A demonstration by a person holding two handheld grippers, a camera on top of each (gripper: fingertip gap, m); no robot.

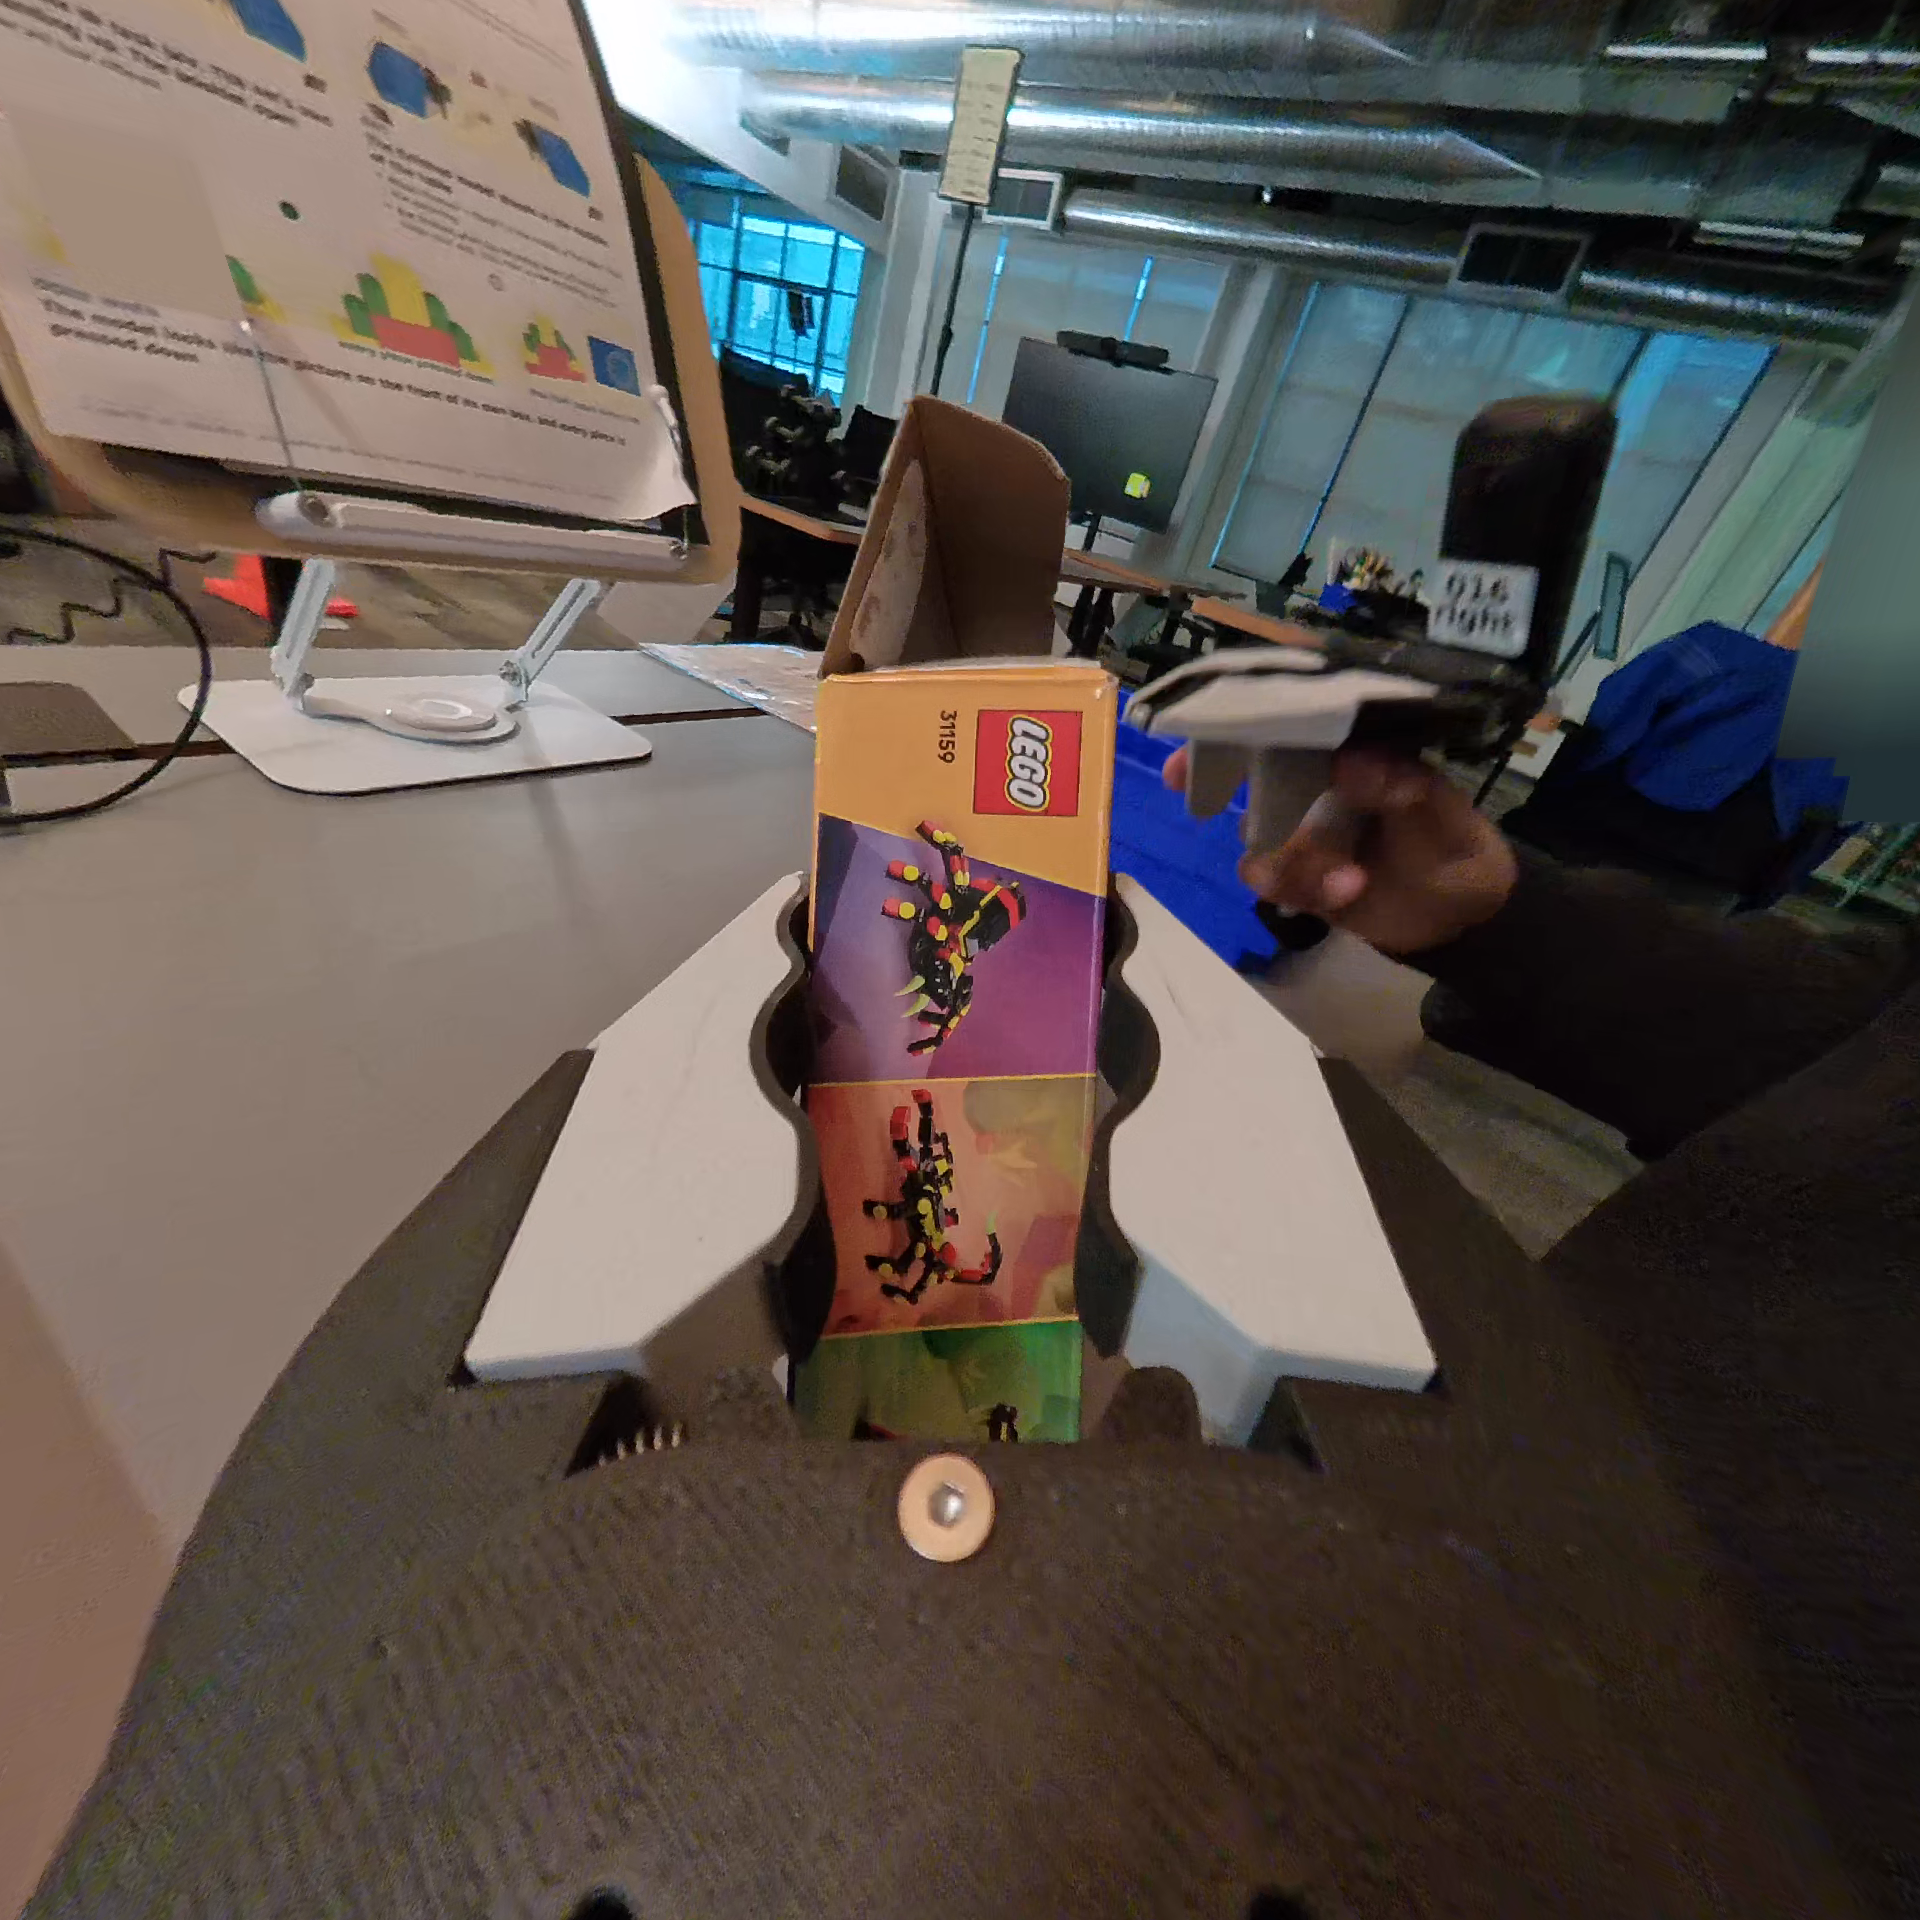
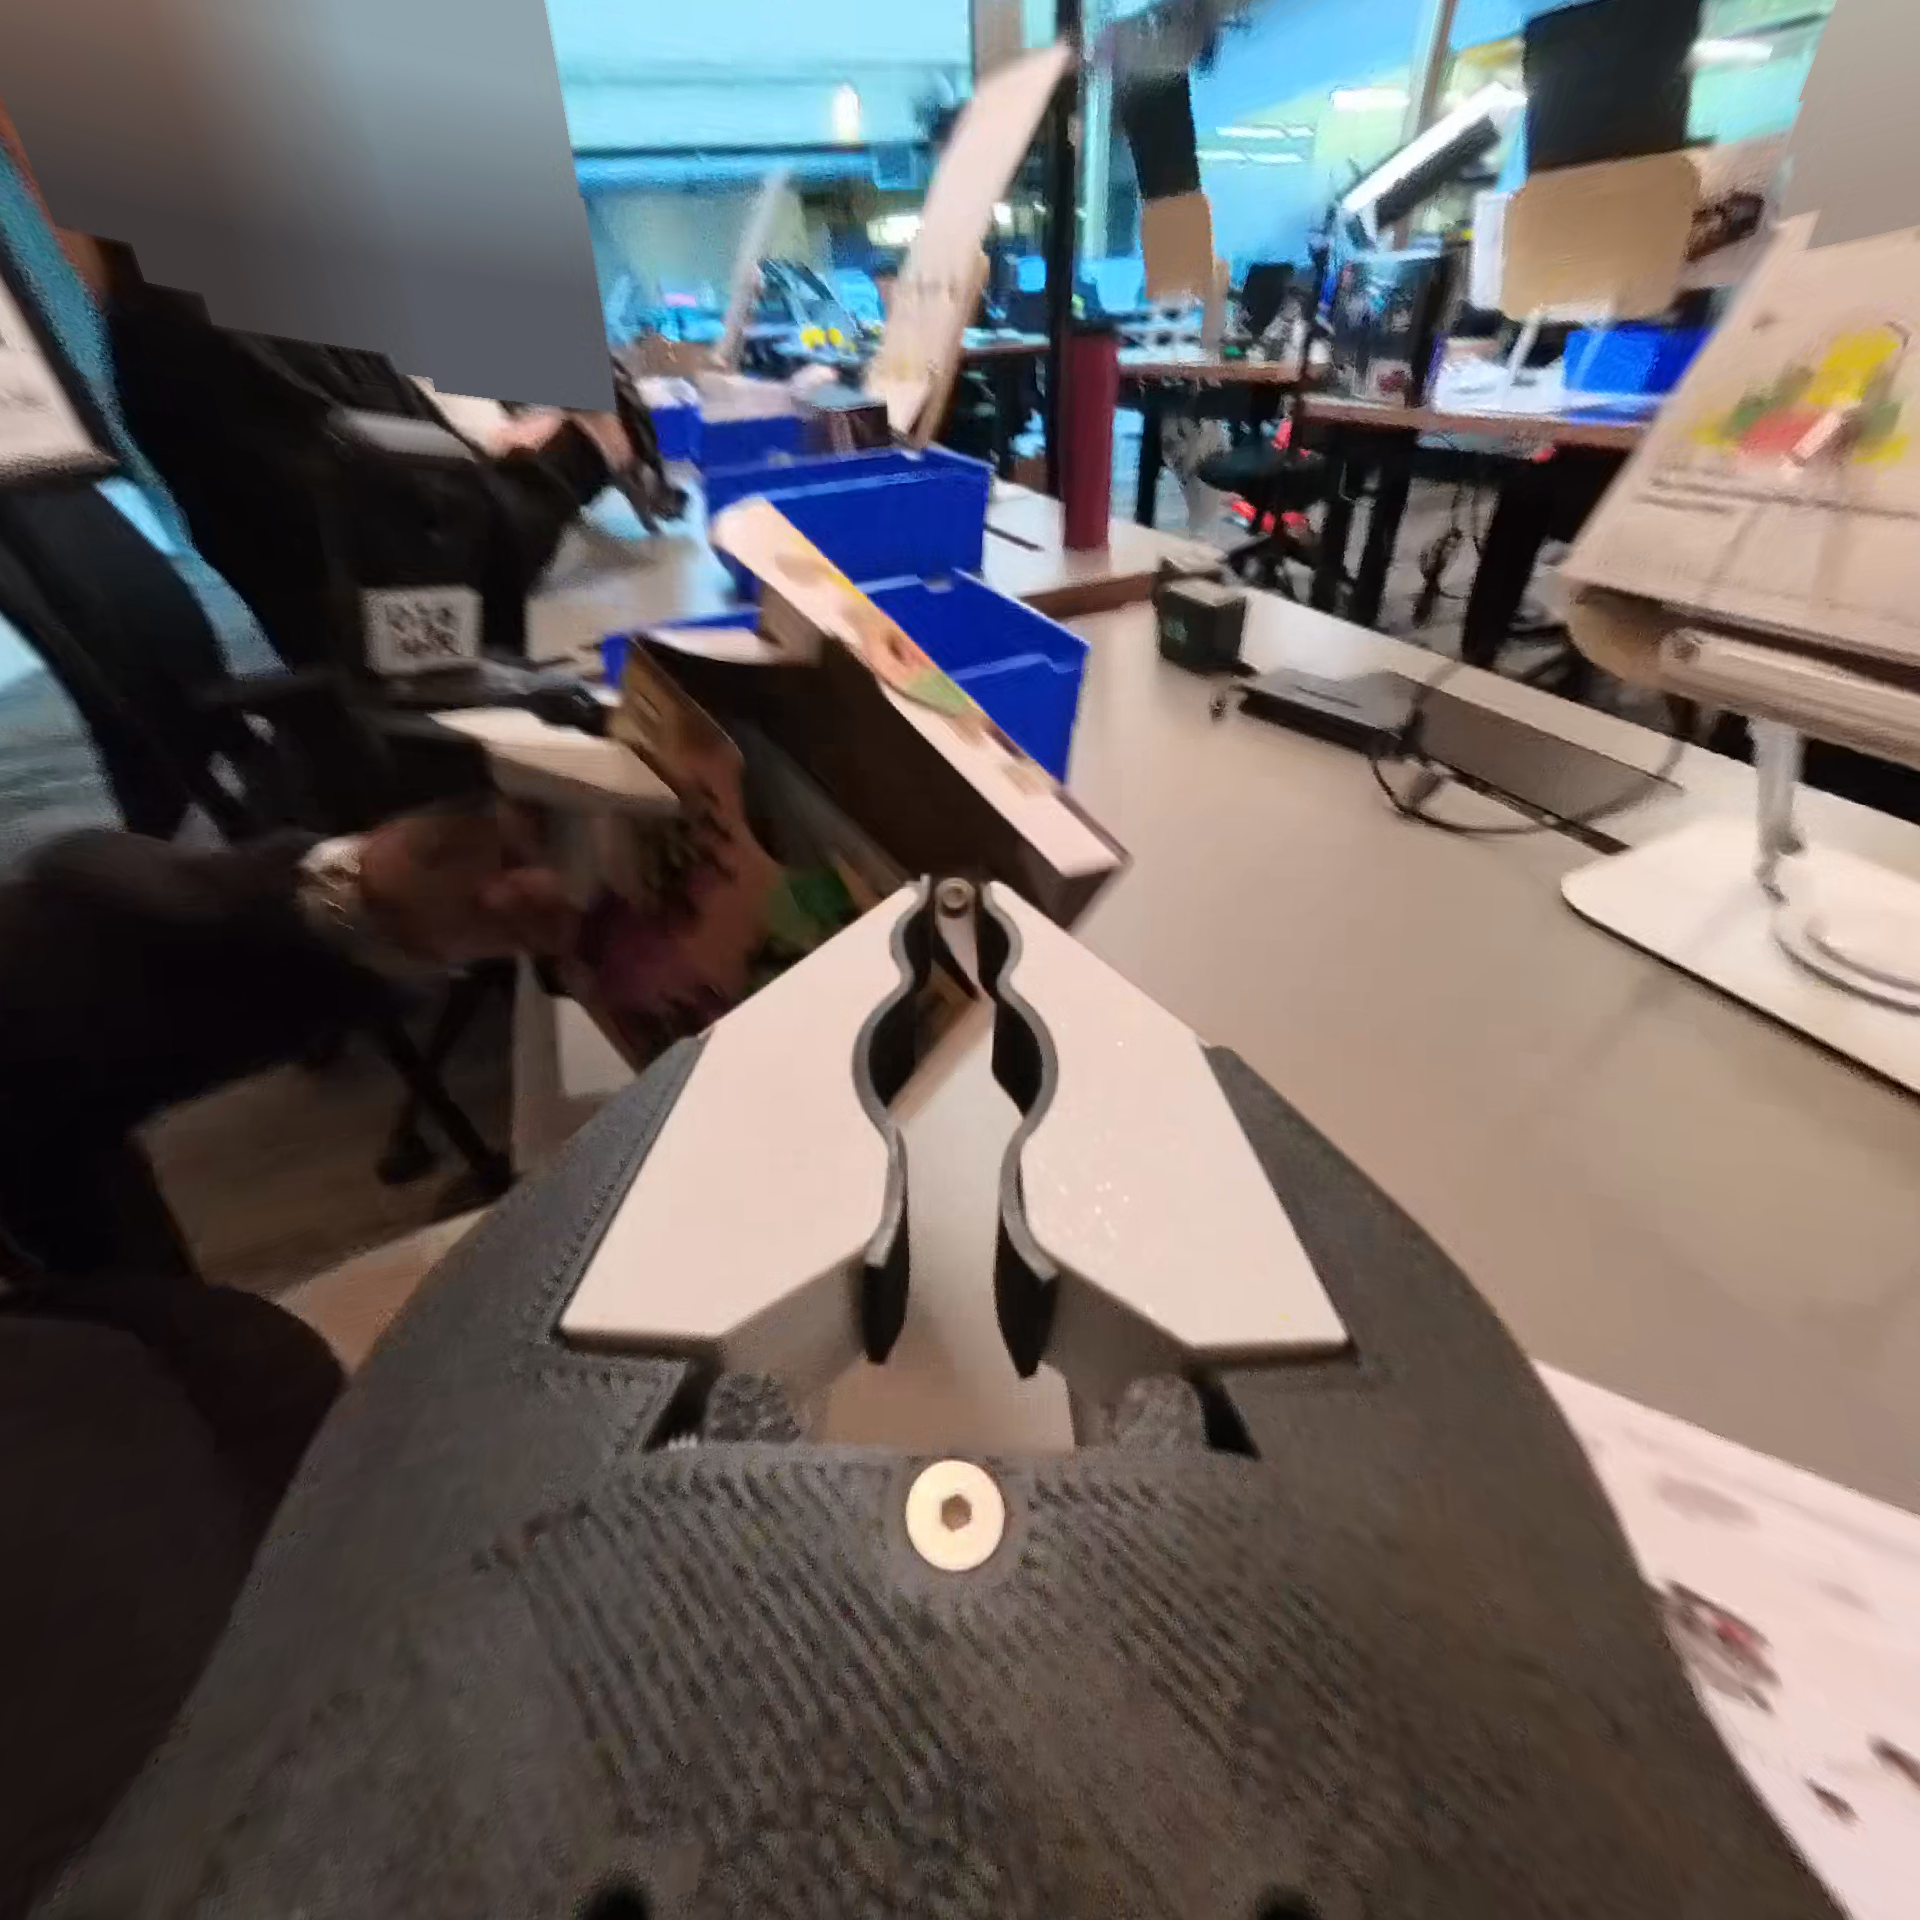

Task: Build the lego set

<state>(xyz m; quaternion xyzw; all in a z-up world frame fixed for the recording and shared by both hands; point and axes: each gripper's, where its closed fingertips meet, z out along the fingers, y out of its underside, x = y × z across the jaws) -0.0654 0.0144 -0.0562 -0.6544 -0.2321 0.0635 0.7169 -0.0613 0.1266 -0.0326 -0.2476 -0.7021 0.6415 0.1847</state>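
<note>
A tall yellow Lego box (image 1: pixel 956 758) with pictures of black and red models stands upright between the white fingers of my left gripper (image 1: pixel 956 894), which is shut on it. Its brown top flap (image 1: pixel 956 540) stands open. My right gripper (image 1: pixel 1143 712), held by a hand (image 1: pixel 1371 862), hovers at the box's top right corner. In the right wrist view my right gripper (image 2: pixel 951 894) has its jaws almost together, right at the open flap (image 2: pixel 914 665) of the blurred box (image 2: pixel 686 810). A small grey bit shows between the tips; I cannot tell whether it is held.
An instruction sheet (image 1: pixel 312 260) rests on a white stand (image 1: pixel 416 727) at the back left of the grey table (image 1: pixel 312 987); it also shows in the right wrist view (image 2: pixel 1766 468). Blue bins (image 2: pixel 966 644) stand behind the box. A black cable (image 1: pixel 156 727) and a printed sheet (image 2: pixel 1766 1610) lie on the table. Some 12 cm of space lies between my two pairs of fingers.
</note>
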